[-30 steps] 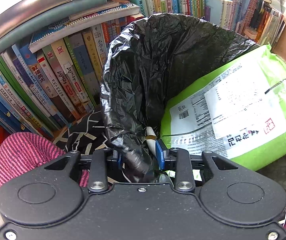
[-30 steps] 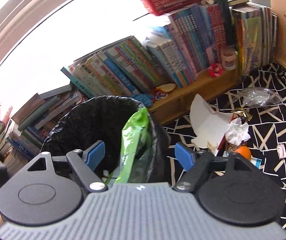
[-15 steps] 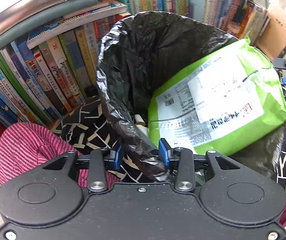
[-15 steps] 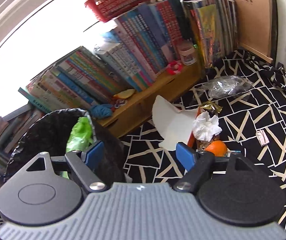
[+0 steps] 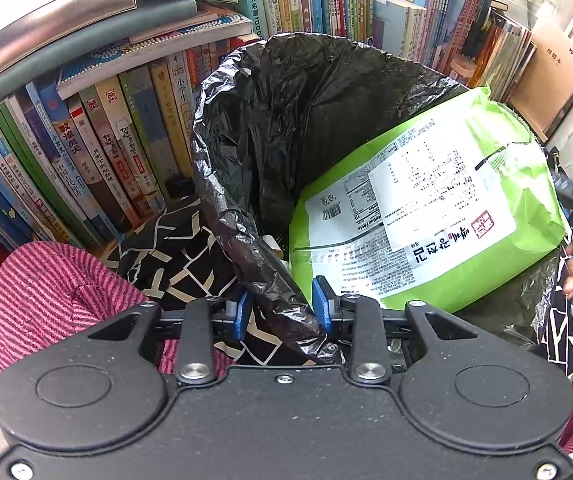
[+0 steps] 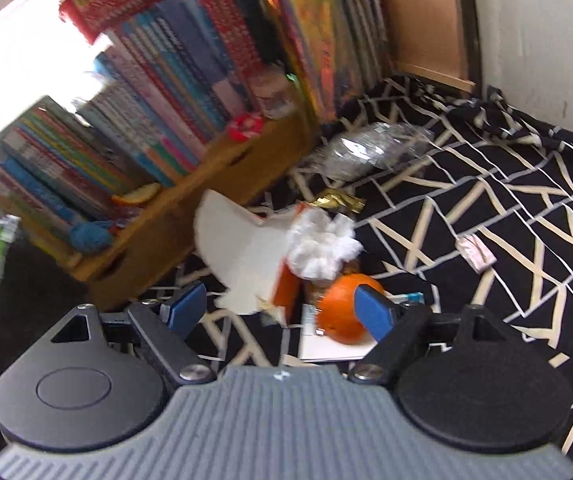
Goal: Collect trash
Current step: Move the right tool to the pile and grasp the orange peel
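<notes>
A black trash bag (image 5: 306, 120) stands open with a green snack package (image 5: 426, 216) leaning out of its mouth. My left gripper (image 5: 278, 312) has the bag's near rim between its blue pads, and its jaws are closing on that rim. In the right wrist view, my right gripper (image 6: 278, 304) hangs open and empty just above a trash pile. That pile holds an orange (image 6: 338, 312), a crumpled white tissue (image 6: 322, 248), a white paper (image 6: 238, 248) and a gold wrapper (image 6: 338, 202). The orange lies by the right pad.
Rows of books (image 5: 126, 152) stand behind the bag, and a wooden box (image 6: 190, 200) carries more. A clear plastic bag (image 6: 366, 152) and a small pink wrapper (image 6: 476, 252) lie on the black patterned cloth (image 6: 486, 184). A pink striped sleeve (image 5: 46, 280) is at the left.
My right gripper has swung down and away from the bag toward the trash pile, still open. The left gripper stays at the bag's rim, its pads parting a little and then narrowing.
</notes>
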`<state>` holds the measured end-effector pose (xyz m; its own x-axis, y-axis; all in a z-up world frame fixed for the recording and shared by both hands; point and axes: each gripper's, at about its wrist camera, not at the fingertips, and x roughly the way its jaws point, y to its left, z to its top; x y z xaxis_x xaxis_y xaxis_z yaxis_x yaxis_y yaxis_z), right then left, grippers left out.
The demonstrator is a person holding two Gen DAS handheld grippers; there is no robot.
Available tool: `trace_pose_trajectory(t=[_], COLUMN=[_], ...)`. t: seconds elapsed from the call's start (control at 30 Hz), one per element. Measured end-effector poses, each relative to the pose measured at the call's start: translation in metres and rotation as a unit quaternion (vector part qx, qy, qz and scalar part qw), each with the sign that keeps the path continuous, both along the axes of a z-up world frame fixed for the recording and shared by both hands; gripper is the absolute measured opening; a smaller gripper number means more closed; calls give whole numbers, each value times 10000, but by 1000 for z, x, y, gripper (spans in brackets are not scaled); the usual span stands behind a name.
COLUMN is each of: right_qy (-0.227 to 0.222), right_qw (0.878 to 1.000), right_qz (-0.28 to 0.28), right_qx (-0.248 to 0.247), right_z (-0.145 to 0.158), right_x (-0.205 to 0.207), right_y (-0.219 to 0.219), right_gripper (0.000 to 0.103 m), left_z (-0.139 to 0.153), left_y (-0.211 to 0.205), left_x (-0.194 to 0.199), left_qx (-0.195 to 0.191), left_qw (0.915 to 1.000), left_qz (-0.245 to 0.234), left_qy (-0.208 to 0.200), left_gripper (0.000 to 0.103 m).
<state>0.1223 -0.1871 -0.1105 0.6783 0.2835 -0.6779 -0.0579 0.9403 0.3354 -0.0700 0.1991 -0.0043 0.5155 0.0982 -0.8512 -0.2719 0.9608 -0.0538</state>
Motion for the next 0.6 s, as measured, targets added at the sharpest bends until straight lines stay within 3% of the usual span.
trace_pose_trajectory(t=[0.23, 0.43, 0.6], right_qy=[36, -202, -250], right_qw=[9961, 9864, 9837], right_qz=[-415, -243, -84], right_qx=[-780, -1614, -1776], right_z=[-49, -74, -86], right_x=[7, 4, -1], right_y=[-6, 3, 9], right_gripper=[88, 90, 95], left_z=[0, 0, 0], left_y=[-1, -1, -1], left_x=[-1, 0, 3], left_qx=[23, 34, 20], left_qw=[10000, 10000, 10000], left_qz=[2, 6, 45], left_qy=[4, 20, 42], left_gripper=[30, 30, 30])
